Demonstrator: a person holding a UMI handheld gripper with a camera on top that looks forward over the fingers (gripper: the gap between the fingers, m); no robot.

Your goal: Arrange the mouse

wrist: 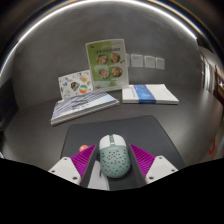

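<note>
A pale green-grey mouse point(113, 155) with a perforated shell and a white front sits between my fingers, over the near part of a dark mouse mat point(155, 130). My gripper point(113, 147) is shut on the mouse. The magenta pads point(88, 158) meet its left and right sides near the front. The rear of the mouse is hidden below the fingers.
Beyond the mat lies an open booklet point(85, 107) to the left and a flat stack of blue-and-white books point(150, 95) to the right. A green illustrated card point(106, 65) and a smaller one point(73, 85) stand against the wall behind them.
</note>
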